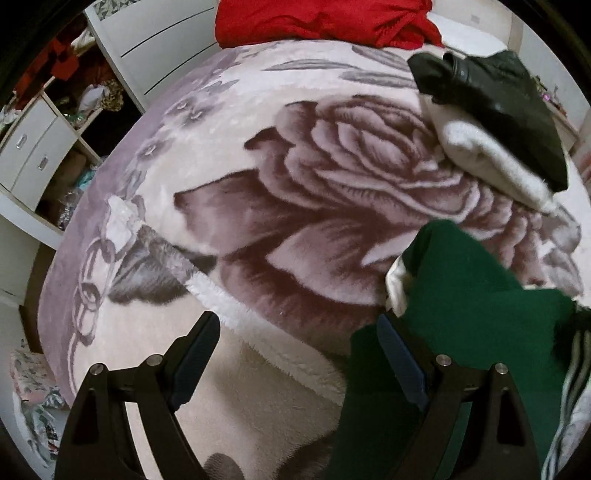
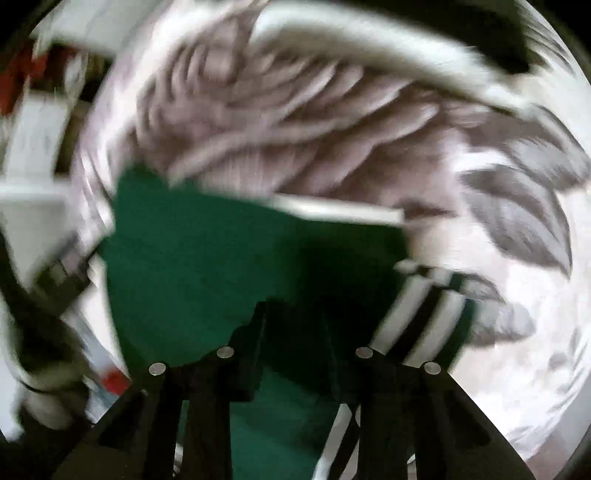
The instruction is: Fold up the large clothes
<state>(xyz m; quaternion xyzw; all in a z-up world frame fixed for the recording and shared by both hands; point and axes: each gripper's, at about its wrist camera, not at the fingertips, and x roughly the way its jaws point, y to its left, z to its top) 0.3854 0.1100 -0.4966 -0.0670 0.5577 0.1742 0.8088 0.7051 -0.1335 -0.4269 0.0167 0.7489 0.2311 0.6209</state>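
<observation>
- Left wrist view is sharp: the left tool [image 1: 299, 339] hangs over the bed with its fingers spread wide and nothing between them, only the floral blanket [image 1: 332, 192] below.
- The green garment [image 1: 461, 314] lies on that blanket at the lower right of this view, its cloth running under and past the tool's right-hand finger; a bit of white lining peeks out at its upper left edge.
- Only this view gives the surroundings: a red garment [image 1: 325, 18] bunched at the far edge of the bed, a folded white piece [image 1: 491, 158] with a black garment [image 1: 498, 96] on top at the upper right, and white drawers and shelves [image 1: 33, 155] stuffed with clothes off to the left.
- Over to the right wrist view, and it is heavily blurred.
- The right tool [image 2: 295, 325] sits low in the picture, with the green garment [image 2: 229, 266] filling the space in front of and between its fingers.
- The fingertips are dark against dark cloth here; whether they pinch the fabric or merely straddle it, I cannot tell.
- What this view adds: the garment's striped cuff [image 2: 424, 314], white and black bands, just beside the right-hand finger, and a white band along the garment's far edge.
- The same blanket [image 2: 517, 295] spreads beyond.
</observation>
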